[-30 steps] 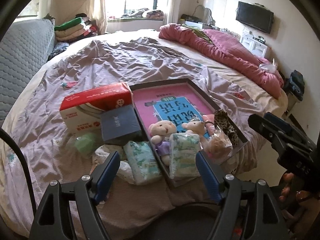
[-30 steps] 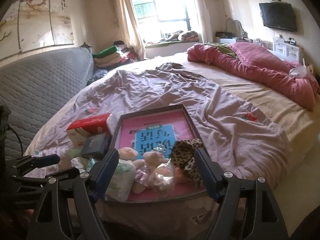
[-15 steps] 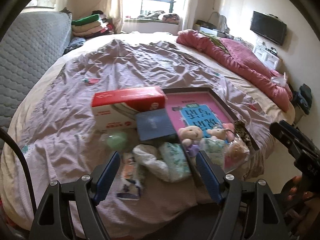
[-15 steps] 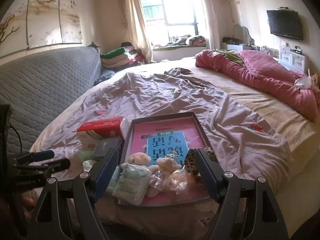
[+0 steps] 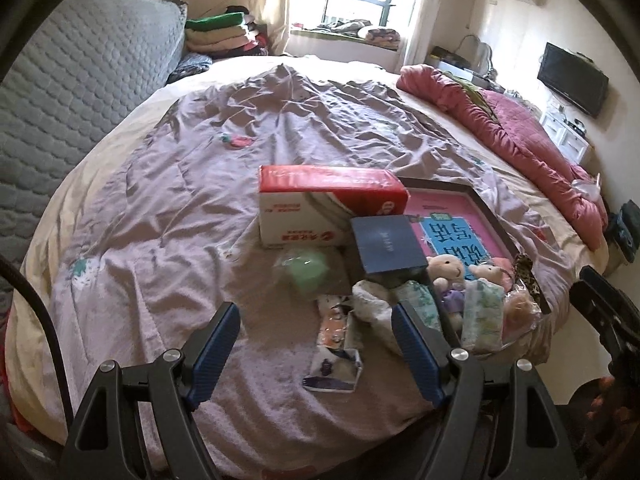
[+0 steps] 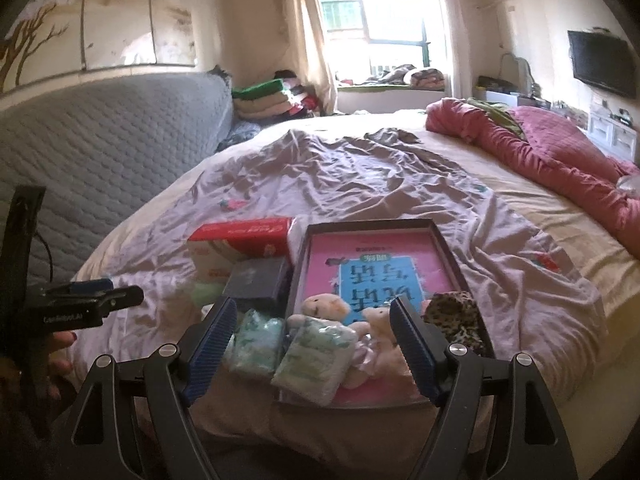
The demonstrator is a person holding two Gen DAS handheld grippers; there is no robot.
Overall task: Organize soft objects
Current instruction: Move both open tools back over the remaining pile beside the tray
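Observation:
A dark-rimmed tray (image 6: 448, 248) with a pink book lies on the bed; it also shows in the left wrist view (image 5: 492, 216). In it lie two small plush bears (image 6: 326, 306), a wrapped diaper pack (image 6: 316, 360) and a leopard-print pouch (image 6: 456, 316). Left of the tray lie another diaper pack (image 6: 256, 340), a white cloth (image 5: 372, 300), a green soft ball in a bag (image 5: 306, 270) and a printed packet (image 5: 334, 352). My left gripper (image 5: 316, 344) is open and empty above the packet. My right gripper (image 6: 312, 340) is open and empty above the tray's near edge.
A red-and-white box (image 5: 328, 204) and a dark blue box (image 5: 386, 244) stand left of the tray. A pink quilt (image 5: 520, 132) lies at the bed's right side. A grey padded headboard (image 5: 72, 92) is on the left. The bed's edge is near me.
Both grippers have pulled back and upward. The left view has swung left, so the items now sit to the right of its fingers. Both grippers stay open.

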